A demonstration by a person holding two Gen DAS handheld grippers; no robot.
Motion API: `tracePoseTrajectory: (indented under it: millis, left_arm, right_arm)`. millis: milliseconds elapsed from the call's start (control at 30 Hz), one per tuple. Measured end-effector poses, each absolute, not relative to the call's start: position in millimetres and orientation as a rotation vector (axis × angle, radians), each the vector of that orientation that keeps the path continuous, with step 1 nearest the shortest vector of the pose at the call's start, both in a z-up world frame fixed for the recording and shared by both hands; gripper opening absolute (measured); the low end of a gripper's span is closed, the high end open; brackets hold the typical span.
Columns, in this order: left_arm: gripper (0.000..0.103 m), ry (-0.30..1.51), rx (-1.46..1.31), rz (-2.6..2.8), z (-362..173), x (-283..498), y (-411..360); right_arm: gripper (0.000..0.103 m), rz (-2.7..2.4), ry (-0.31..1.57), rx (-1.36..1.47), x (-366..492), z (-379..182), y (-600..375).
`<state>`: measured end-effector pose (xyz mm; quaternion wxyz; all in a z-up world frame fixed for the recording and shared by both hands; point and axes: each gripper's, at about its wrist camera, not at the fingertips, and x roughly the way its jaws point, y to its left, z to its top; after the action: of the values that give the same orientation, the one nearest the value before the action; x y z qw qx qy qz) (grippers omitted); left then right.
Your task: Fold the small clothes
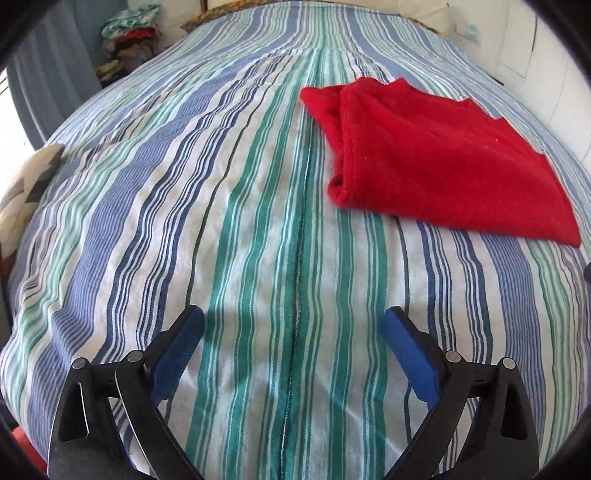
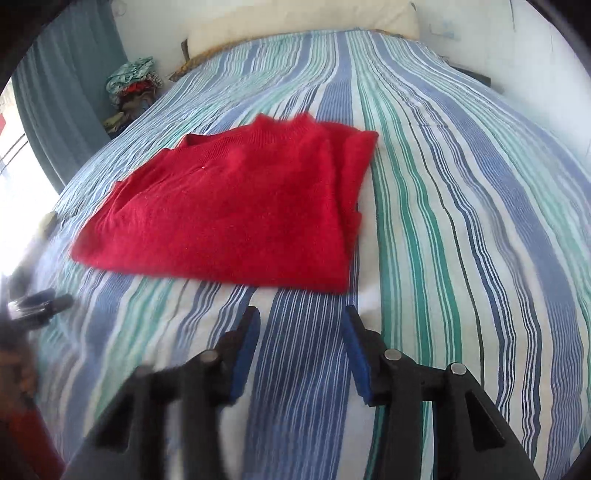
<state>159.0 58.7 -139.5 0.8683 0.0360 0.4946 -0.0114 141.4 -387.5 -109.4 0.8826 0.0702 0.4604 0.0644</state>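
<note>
Left gripper (image 1: 293, 321) nearest, fingers spread wide, nothing between the blue pads (image 1: 177, 354), held over bare striped bedspread (image 1: 147, 240) at the near edge of the bed. Right gripper (image 2: 301, 321) likewise at the near edge, fingers parted to a moderate gap, nothing held, tips just short of the near hem of the red sweater (image 2: 236, 210).

Sweater lying flat around the middle of the bed, already doubled over, with one side showing stacked, rolled layers (image 1: 343, 147) and the neckline (image 2: 258, 129) turned toward the far end. Seen well off to the right in the left view, straight ahead in the right view.

Judged stage: partly folded, grippers released between folds. Next move likely calls for pinching the near hem at both corners and carrying it toward the neckline; layers at the thick side liable to slip apart unless all are caught together.

Beyond: heap of clothes (image 2: 133, 81) past the far left corner, curtain (image 2: 62, 92) at left, pillow (image 2: 295, 26) along the far edge.
</note>
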Motion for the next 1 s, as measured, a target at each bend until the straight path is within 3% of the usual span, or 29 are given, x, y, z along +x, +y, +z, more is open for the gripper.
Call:
tracePoseTrajectory:
  millis: [333,600,667,833,967,1000]
  left_arm:
    - [0.103,1.016,0.068,-0.025,-148.4,152.4,58.7]
    - [0.103,0.996,0.060,-0.041,-154.2,150.7,59.3]
    - [0.103,0.990,0.059,-0.043,-154.3,149.3,59.7]
    - [0.103,0.970,0.064,-0.045,-155.0,146.1,59.9]
    - [0.103,0.958,0.065,-0.045,-155.9,144.3,59.4]
    - [0.103,0.955,0.066,-0.044,-155.9,143.7,59.1]
  right_arm:
    - [0.055,0.075,0.953,0.223,106.8,-134.3,-394.7]
    - [0.082,0.095,0.999,0.082,115.4,-140.2,-367.2]
    - [0.084,0.091,0.993,0.053,114.3,-141.9,-362.9]
    - [0.084,0.078,1.010,0.044,115.6,-136.0,-361.3]
    - [0.061,0.184,1.035,0.203,137.7,-105.2,-359.6]
    - [0.059,0.221,1.024,0.250,148.9,-94.5,-356.5]
